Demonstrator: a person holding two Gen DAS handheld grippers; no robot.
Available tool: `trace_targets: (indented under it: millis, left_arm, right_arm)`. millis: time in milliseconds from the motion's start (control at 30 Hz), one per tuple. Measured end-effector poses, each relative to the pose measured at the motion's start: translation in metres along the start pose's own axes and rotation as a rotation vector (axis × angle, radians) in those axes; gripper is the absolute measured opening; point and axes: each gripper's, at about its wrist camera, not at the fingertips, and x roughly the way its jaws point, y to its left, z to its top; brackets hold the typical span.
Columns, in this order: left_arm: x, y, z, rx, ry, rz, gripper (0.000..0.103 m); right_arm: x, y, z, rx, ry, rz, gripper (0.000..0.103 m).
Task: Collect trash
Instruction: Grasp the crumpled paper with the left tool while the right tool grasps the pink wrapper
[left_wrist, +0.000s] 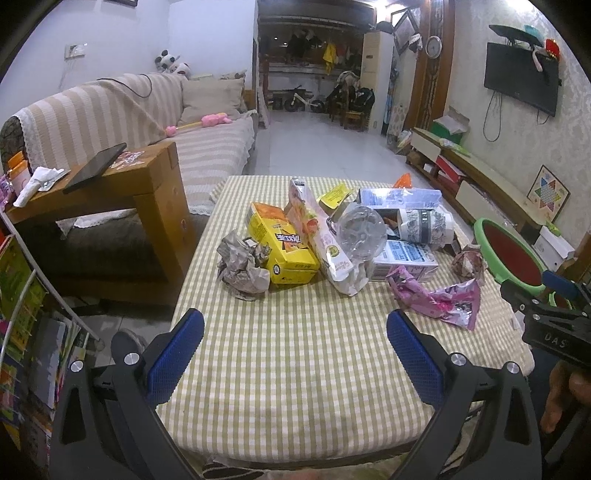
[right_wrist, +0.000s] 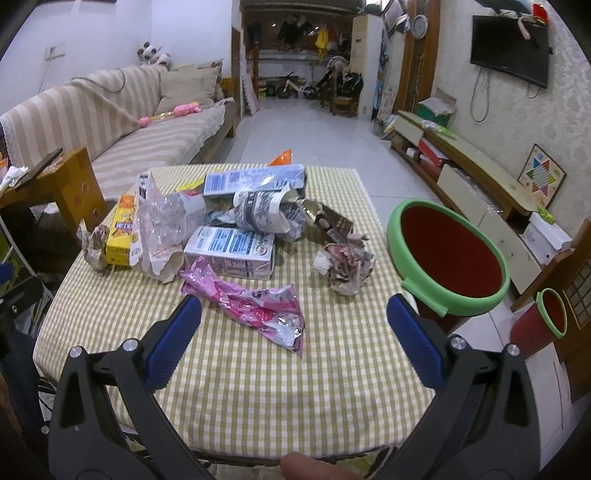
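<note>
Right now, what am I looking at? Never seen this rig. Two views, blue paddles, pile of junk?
No robot here: a person holds two hand-held grippers, each with a fisheye camera looking along its blue fingers. One picture is from the left gripper, one from the right gripper. Both are open and hold nothing. On the checked tablecloth lies trash: a pink wrapper, a milk carton, a yellow box, crumpled paper. A red bin with a green rim stands at the table's right.
</note>
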Motion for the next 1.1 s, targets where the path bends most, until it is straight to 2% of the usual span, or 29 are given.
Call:
trace_targets:
  millis: [267,500,567,800,900,1100]
  left_arm:
    - [0.027,0.017,0.012,-0.05,0.05,0.001,0.095]
    - [0.059,0.039,0.03,-0.113,0.104,0.016,0.095]
    - [0.069,0.046,0.035,-0.13,0.113,0.015,0.095]
    - [0.101,0.066,0.054,-0.185,0.15,0.047,0.094]
    - [0.119,0.072,0.057,-0.203,0.189,0.045,0.088]
    - [0.145,0.081,0.056,-0.243,0.251,0.053,0.079]
  right_arm:
    - [0.038,-0.008,-0.001,0.006,0.106,0.06,0.099]
    - [0.061,-0.014,0.005,0.013,0.142,0.084,0.099]
    - [0.074,-0.016,0.006,0.025,0.189,0.11,0.099]
    - [0.09,-0.015,0.008,0.02,0.208,0.127,0.099]
    - [0.098,-0.012,0.009,0.002,0.226,0.127,0.096]
    - [0.116,-0.004,0.006,-0.022,0.278,0.146,0.079]
